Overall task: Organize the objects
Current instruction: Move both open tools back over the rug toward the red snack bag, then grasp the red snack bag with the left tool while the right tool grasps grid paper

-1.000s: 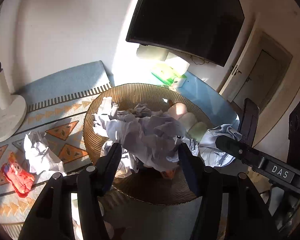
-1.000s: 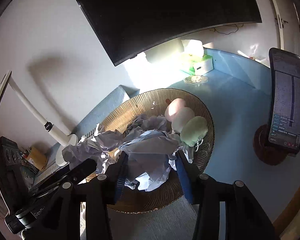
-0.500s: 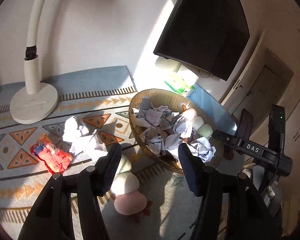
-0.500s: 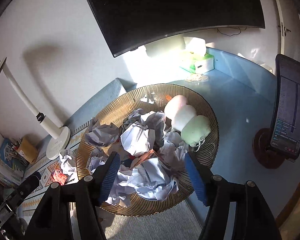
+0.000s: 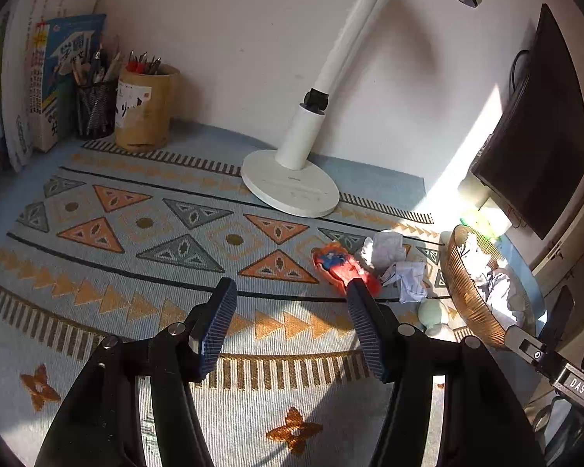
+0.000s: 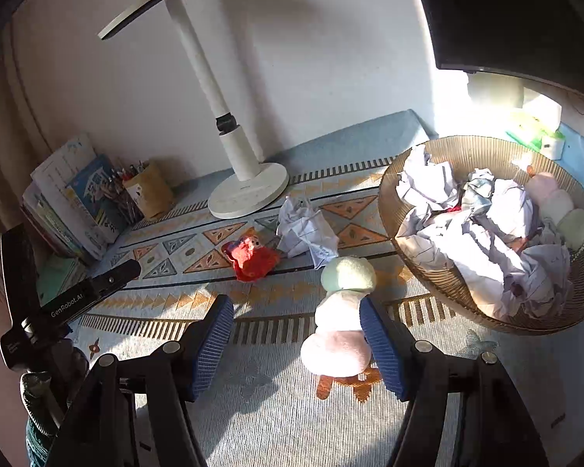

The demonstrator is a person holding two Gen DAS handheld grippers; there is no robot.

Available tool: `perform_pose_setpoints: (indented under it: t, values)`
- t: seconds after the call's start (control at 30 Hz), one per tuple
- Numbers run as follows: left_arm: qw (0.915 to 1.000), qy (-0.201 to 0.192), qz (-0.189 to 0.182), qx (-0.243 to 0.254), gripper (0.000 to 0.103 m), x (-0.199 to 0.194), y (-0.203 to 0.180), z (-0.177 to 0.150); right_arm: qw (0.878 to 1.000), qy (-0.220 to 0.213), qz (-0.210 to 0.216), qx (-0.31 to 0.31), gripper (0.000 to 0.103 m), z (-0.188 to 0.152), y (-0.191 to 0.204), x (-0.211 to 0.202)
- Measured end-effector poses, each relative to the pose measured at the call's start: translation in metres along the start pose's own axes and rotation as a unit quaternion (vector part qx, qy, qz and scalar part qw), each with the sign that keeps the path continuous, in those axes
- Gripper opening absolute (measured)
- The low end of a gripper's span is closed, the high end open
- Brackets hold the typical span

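Blue-padded left gripper (image 5: 290,295): spread wide, holding nothing, above the mat (image 5: 144,241).
Right gripper (image 6: 296,313): spread, empty.
Plush toy (image 6: 340,315): beside its right finger.
Red wrapper (image 6: 251,257): farther, left of crumpled paper (image 6: 305,229).
Basket (image 6: 440,272): far right, paper-filled.

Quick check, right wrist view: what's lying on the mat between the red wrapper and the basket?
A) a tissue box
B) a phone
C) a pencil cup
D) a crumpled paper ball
D: a crumpled paper ball lies on the mat, right of the red wrapper and left of the basket.
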State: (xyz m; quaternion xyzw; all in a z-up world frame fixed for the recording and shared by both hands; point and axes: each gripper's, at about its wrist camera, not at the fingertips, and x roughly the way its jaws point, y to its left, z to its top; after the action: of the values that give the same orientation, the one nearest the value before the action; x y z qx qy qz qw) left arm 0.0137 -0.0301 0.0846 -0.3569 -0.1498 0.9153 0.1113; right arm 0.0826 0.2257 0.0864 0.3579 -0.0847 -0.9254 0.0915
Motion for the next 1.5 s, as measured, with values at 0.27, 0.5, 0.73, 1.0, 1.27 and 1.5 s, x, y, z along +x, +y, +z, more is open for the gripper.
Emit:
perform_pose_setpoints:
  t: [0.27,0.5,0.73,1.0,1.27,1.5]
  values:
    - [0.9993,0.000,0.033,0.019,0.057,0.021,0.001,-0.029,1.000,-0.011,-0.015,-0.006,0.053,-0.019,-0.008,0.022]
    - [0.9990,0.014,0.032,0.029,0.057,0.026,-0.003,-0.032,1.000,0.011,-0.015,-0.002,0.053,-0.015,-0.010,0.031]
    - [0.9958,0.085,0.014,0.033,0.057,0.050,-0.037,-0.010,0.993,0.067,-0.076,-0.068,0.053,0.041,-0.009,0.054]
    - [0.9892,0.145,-0.011,-0.020,0.057,0.127,-0.064,0.031,0.980,0.145,-0.068,-0.122,0.053,0.082,-0.013,0.113]
    - [0.9875,0.134,0.077,0.029,0.054,0.150,-0.072,0.017,0.969,0.141,-0.089,-0.182,0.030,0.084,0.008,0.139]
    - [0.9888,0.138,0.026,0.050,0.022,0.127,-0.052,0.017,0.987,0.083,-0.040,-0.132,0.031,0.088,0.016,0.098]
